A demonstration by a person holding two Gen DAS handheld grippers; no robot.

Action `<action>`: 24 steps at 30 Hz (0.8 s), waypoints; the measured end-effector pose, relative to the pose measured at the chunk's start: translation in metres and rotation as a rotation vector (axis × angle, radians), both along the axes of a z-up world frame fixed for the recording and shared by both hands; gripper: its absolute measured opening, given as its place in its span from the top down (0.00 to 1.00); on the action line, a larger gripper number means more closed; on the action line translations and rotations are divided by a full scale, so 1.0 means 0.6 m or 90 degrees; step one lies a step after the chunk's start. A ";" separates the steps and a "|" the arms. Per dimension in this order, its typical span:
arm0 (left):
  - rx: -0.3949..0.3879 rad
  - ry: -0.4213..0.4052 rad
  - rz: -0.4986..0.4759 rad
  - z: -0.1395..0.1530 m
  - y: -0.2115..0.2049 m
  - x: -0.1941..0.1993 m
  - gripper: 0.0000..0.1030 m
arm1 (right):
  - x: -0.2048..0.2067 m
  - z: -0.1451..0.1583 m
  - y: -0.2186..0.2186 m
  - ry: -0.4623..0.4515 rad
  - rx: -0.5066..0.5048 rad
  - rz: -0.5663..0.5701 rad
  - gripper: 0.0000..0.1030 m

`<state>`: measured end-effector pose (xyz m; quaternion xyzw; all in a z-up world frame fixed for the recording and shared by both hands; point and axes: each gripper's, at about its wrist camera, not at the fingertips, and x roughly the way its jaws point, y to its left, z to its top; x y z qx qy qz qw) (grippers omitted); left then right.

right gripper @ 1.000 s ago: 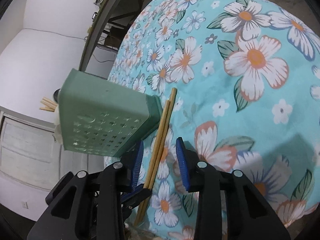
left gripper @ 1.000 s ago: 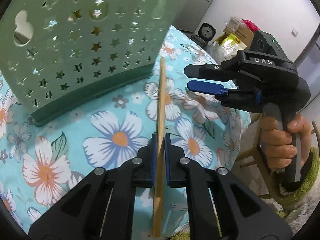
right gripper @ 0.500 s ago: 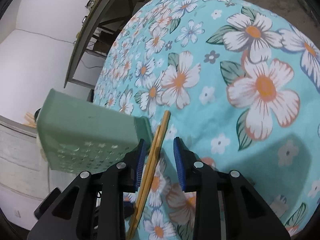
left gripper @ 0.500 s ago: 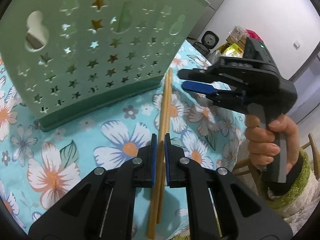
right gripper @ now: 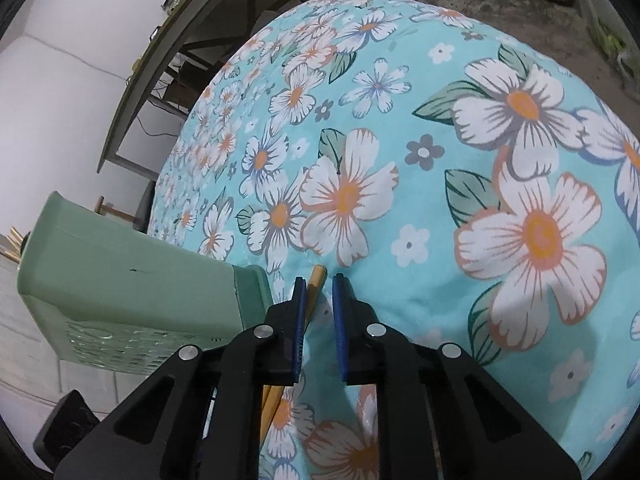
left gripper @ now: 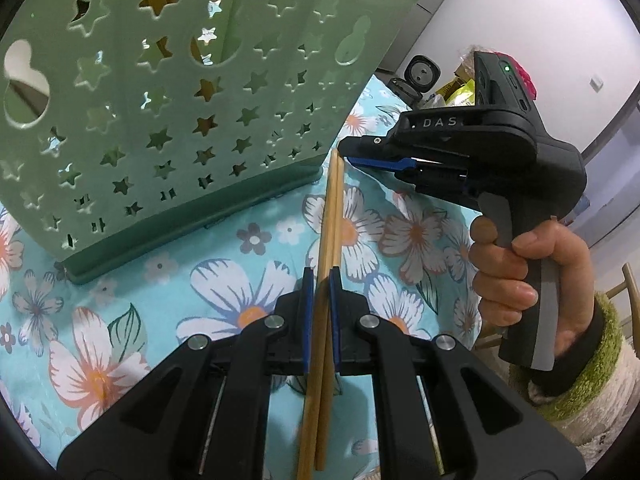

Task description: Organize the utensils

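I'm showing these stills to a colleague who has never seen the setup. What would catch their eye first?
Probably the pair of wooden chopsticks, clamped in the left tool and stretching over the flowered tablecloth. The right tool, in a hand at the right, is closing around their far ends. Behind looms the green star-punched utensil holder, at upper left.

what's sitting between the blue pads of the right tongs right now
The far tips of the pair of wooden chopsticks, lying against one pad while the right tongs are closing. The right wrist view shows it.
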<state>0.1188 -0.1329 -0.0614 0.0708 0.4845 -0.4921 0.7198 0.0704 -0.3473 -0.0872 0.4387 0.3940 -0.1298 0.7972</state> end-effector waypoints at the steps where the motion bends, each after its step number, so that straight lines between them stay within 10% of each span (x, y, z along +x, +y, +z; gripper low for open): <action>1: 0.001 0.001 -0.002 -0.001 -0.002 0.001 0.93 | 0.001 0.001 0.000 0.002 -0.006 0.003 0.87; 16: 0.014 0.000 0.003 -0.017 -0.026 -0.010 0.88 | 0.003 0.028 0.035 0.084 -0.224 0.115 0.97; 24: 0.011 -0.005 0.005 -0.022 -0.019 -0.017 0.91 | -0.042 0.030 0.017 0.063 -0.184 0.106 0.99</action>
